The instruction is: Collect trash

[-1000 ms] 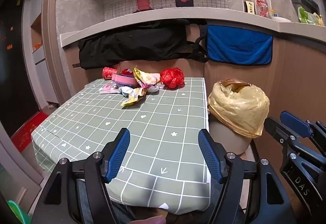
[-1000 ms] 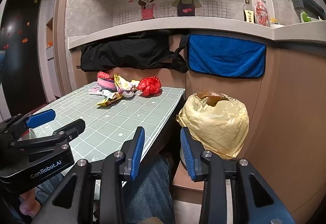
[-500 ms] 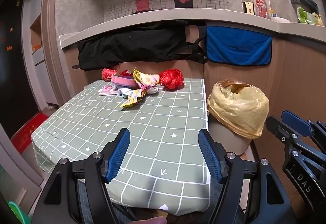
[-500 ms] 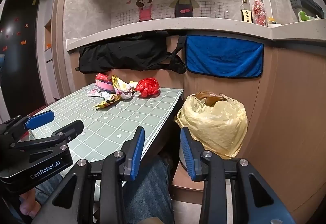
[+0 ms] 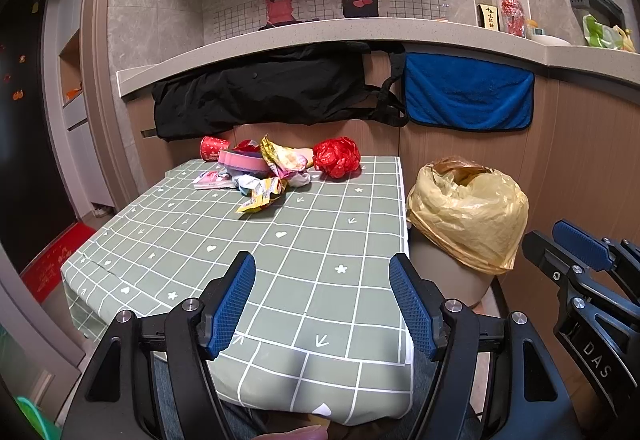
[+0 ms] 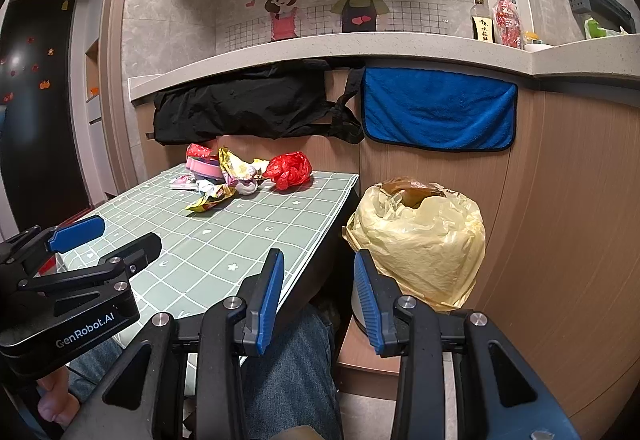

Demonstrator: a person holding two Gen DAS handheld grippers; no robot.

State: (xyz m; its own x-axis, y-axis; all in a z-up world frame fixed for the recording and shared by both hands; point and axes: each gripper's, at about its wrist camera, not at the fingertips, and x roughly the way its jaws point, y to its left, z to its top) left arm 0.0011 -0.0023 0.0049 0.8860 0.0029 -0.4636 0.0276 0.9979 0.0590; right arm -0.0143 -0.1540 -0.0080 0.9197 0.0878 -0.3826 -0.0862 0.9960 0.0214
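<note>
My left claw (image 5: 322, 296): held low over the near edge of the table, its blue pads spread wide with nothing between them
My right claw (image 6: 316, 292): held off the table's right side, above my knee in jeans, jaws parted and gripping nothing
Table (image 5: 280, 280): covered in a green cloth with a white grid, bare across its near half
Trash (image 5: 276, 170): a loose heap at the far end of the table, well apart from both claws; a red crumpled bag (image 5: 336, 157), yellow wrappers, a pink tub, a red paper cup
Bin (image 5: 466, 216): just beside the table's right edge, lined with a yellow bag that looks nearly full
Risk, reach: the heap lies far off, so a long stretch could drag the cloth and scatter the pieces
Risk, grip: the wrappers are thin and slippery, so a pinch may slide off or lift only one scrap
Risk, drop: the bin's mouth is crowded, so light pieces could land on top and tumble to the floor
</note>
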